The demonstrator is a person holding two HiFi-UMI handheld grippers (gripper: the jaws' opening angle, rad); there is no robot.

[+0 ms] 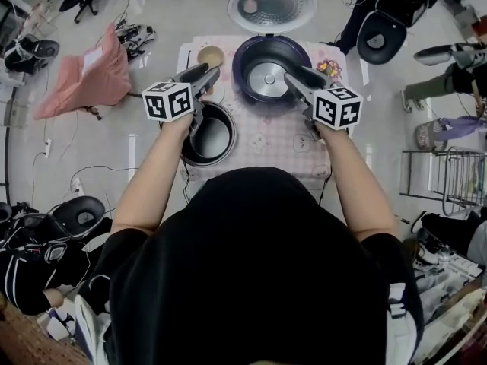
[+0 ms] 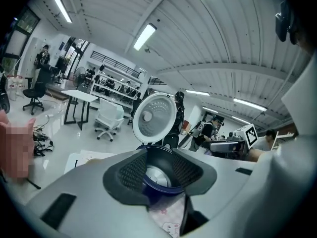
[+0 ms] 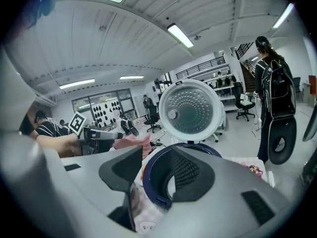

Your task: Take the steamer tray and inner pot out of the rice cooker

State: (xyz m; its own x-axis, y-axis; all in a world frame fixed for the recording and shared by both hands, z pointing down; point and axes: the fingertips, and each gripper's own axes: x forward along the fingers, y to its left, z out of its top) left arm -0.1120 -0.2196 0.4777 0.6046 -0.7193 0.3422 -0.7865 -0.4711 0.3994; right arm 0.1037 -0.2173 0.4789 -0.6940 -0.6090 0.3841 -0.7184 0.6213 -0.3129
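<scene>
Inner pot (image 1: pixel 211 137) stands out of the cooker on the surface (image 1: pixel 281 147), near its left edge, mouth up and dark inside. In the head view the person's left forearm crosses above its left rim. The surface is covered with a pale pink patterned cloth.

Beyond the pot sits the rice cooker (image 1: pixel 245 55), dark blue, with its lid (image 1: pixel 272 4) swung up and back. Its cavity is open, and the silver plate at the bottom shows. Left of the cooker, at the far left corner of the surface, lies a round tan dish (image 1: pixel 211 55). Whether that is the steamer tray cannot be told.

The left tool (image 1: pixel 209 73) hangs over the surface between the inner pot and the tan dish and points toward the cooker. Its jaws are parted with nothing gripped. In the left gripper view only the cooker's blue rim (image 2: pixel 159 186) and a strip of the pink cloth show through the gap.

The right tool (image 1: pixel 293 74) reaches over the cooker's right rim. Its jaws also stand apart and hold nothing. The right gripper view frames the cooker's rim (image 3: pixel 151 185) between them, with the raised lid (image 3: pixel 190 110) behind. Each tool shows in the other's view.

A pink cloth (image 1: pixel 91 74) lies on the floor at the left.
</scene>
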